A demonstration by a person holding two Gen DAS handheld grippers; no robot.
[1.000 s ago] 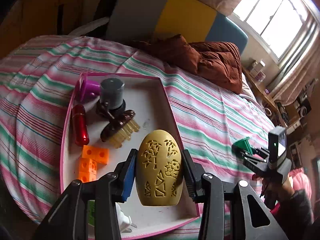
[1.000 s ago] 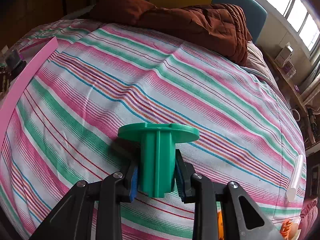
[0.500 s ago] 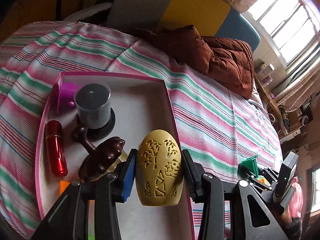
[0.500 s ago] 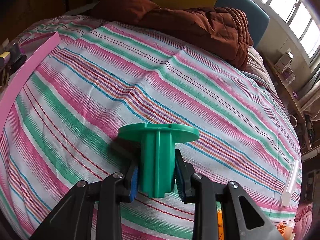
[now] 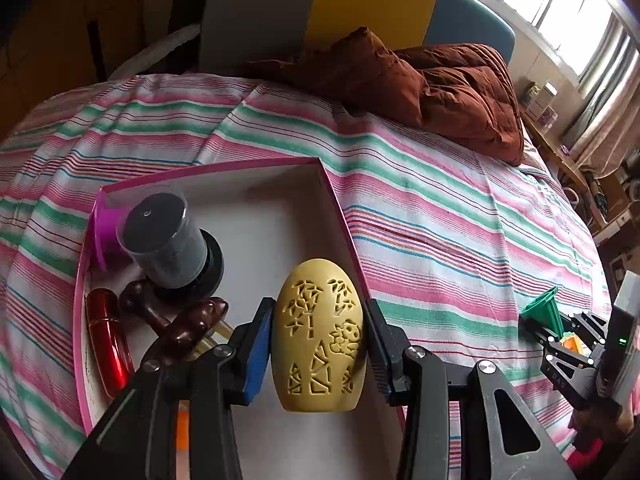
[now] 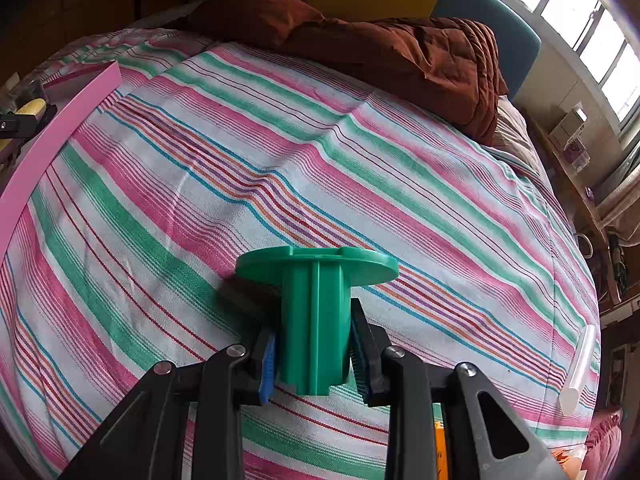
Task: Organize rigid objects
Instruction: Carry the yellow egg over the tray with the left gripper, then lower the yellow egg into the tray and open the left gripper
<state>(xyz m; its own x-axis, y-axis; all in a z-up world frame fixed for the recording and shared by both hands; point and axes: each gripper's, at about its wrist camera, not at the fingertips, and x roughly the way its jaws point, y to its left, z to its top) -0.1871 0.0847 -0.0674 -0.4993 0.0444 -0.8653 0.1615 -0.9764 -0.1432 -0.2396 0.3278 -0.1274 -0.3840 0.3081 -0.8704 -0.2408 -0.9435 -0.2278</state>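
Yellow carved egg [image 5: 319,335] upright, clamped in left gripper [image 5: 318,354], hanging right over the pink tray [image 5: 340,216]. Right gripper [image 6: 314,354] squeezing green spool [image 6: 316,312], well off right of tray.

A yellow egg-shaped ornament [image 5: 319,336] with cut-out patterns is standing upright at the lower centre of the left wrist view, sitting over the pink-rimmed tray [image 5: 336,208]. A green plastic spool [image 6: 316,316] with a flat round flange on top is standing upright at the lower centre of the right wrist view, above the striped bedspread [image 6: 360,168].
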